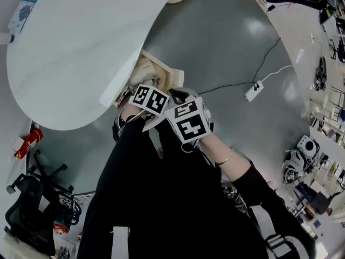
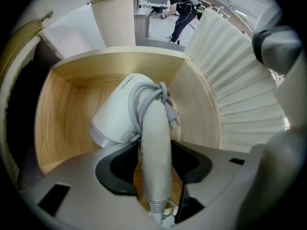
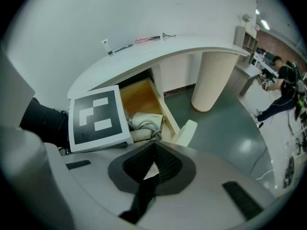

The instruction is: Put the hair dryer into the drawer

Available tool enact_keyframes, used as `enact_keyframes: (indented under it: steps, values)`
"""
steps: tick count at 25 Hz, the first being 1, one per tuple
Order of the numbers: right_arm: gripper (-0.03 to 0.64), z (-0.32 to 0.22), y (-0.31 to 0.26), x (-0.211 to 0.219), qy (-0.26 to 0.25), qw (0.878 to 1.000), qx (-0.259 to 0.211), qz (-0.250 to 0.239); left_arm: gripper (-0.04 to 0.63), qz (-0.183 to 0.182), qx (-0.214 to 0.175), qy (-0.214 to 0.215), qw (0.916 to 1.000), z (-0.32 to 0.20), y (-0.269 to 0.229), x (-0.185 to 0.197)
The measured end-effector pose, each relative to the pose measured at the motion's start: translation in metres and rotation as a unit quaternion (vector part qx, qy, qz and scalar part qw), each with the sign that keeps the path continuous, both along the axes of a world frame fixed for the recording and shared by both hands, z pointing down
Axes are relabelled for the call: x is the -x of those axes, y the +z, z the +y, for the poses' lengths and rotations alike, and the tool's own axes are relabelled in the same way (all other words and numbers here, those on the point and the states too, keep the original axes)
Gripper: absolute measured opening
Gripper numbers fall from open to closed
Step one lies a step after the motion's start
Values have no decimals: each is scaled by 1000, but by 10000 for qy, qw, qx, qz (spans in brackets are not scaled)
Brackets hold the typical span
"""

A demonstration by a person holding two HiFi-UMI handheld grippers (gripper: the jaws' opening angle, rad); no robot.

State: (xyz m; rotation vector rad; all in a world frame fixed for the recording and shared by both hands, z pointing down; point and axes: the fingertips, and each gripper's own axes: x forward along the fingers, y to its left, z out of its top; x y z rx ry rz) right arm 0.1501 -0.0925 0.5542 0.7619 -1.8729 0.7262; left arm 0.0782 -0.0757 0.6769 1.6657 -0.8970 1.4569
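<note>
- Right, the hair dryer (image 2: pixel 125 114) lies inside the open drawer (image 2: pixel 53 114), cord wrapped round it.
- My left tool (image 2: pixel 153 159) is open, with the dryer's handle between its jaws.
- My right tool (image 3: pixel 153 147) is closed, near the drawer under the desk (image 3: pixel 158 49) edge.

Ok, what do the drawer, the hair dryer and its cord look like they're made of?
The drawer: pale wood or wood-look board, matte, with visible grain lines.
The hair dryer: probably moulded plastic, white, smooth with a soft sheen.
The cord: likely rubber or soft plastic sheathing, grey, since it bends in tight loops wound around the dryer.
</note>
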Motion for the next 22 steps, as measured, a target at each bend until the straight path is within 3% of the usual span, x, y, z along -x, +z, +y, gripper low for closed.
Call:
enact_keyframes:
  steps: [4, 8, 18, 22]
  values:
    - [2, -1, -2, 1, 69, 10000, -72, -1, 212, -116, -354, 35, 9993, -4, -13, 6]
    - [2, -5, -4, -4, 148, 9998, -116, -37, 213, -9, -747, -45, 9972, -14, -32, 3]
    - [2, -21, -28, -12, 562, 9962, -548, -378, 209, 666, -1521, -284, 9857, -36, -91, -8]
    - [2, -29, -47, -14, 771, 9924, -719, -635, 167, 1024, -1678, -410, 9796, -39, -113, -14]
